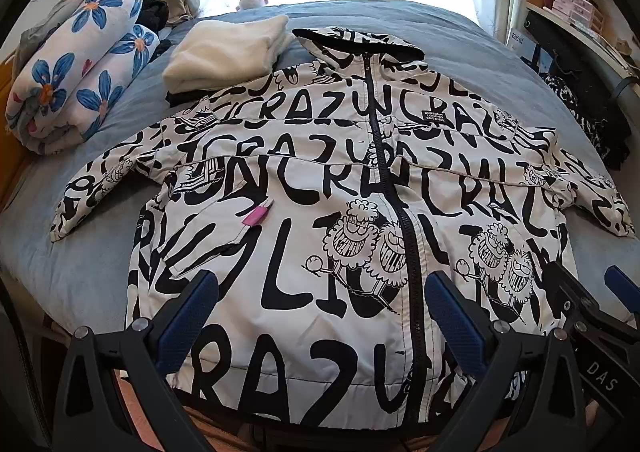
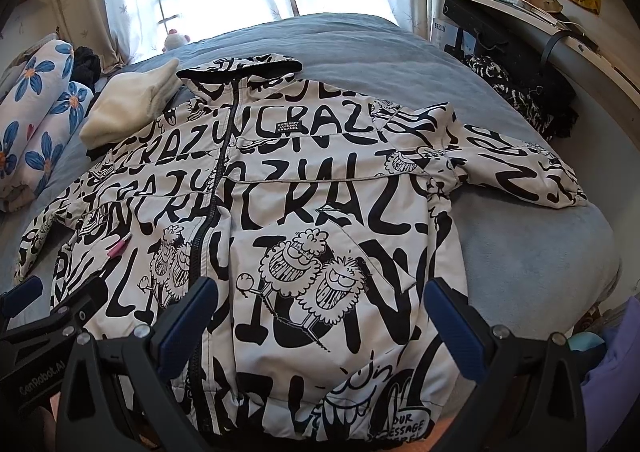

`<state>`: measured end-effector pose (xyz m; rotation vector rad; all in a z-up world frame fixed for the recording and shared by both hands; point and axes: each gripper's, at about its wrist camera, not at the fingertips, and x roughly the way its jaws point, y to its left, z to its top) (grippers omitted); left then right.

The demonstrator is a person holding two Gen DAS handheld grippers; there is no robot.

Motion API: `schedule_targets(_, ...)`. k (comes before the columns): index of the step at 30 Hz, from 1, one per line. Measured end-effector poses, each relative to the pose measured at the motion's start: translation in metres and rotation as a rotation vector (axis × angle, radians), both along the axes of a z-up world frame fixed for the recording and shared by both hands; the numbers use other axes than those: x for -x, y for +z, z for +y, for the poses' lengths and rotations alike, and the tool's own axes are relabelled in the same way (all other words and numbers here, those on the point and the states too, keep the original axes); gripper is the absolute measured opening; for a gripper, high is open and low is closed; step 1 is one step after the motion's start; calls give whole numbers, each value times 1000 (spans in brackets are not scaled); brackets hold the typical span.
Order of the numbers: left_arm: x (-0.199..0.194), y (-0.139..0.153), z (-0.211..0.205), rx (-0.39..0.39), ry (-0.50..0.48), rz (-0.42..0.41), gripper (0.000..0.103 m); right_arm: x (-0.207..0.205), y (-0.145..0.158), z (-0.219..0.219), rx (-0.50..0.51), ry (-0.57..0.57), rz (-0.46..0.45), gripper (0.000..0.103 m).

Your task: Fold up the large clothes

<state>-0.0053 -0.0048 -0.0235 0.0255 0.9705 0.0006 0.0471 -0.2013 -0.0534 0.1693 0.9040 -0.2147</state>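
Observation:
A white hooded jacket (image 1: 320, 187) with black lettering and cartoon prints lies flat, front up and zipped, on the blue bed; it also shows in the right wrist view (image 2: 304, 191). Both sleeves spread out sideways, the hood points to the window. A pink tag (image 1: 256, 216) lies on its left chest. My left gripper (image 1: 320, 308) is open above the hem, left of the zip. My right gripper (image 2: 320, 308) is open above the hem's right half. Each holds nothing. The right gripper's body shows at the edge of the left wrist view (image 1: 588, 316).
A folded cream garment (image 1: 224, 51) on a dark one lies beside the hood. A rolled flowered quilt (image 1: 76, 67) lies at the left. Dark clothes (image 2: 516, 91) pile at the bed's right edge below a desk shelf (image 2: 520, 11). Curtained window behind.

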Motion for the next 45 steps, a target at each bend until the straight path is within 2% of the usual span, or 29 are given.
schedule_targets(27,-2,-1,0,-4,-2,5,102,-2,-7,-2,-5,-1,9,103)
schedule_targets(36,0,-2,7,-10,-9,-16,102,-1,-11,-7,-17,-18,22,103)
schedule_targets(42,-3,15,13,68,-28,-14,102,-7,3,-23,-1,-49,6,103)
schedule_targets(45,-7,31,15,128,-41,-55,102,-6,16,-34,31,-63,-35,103)
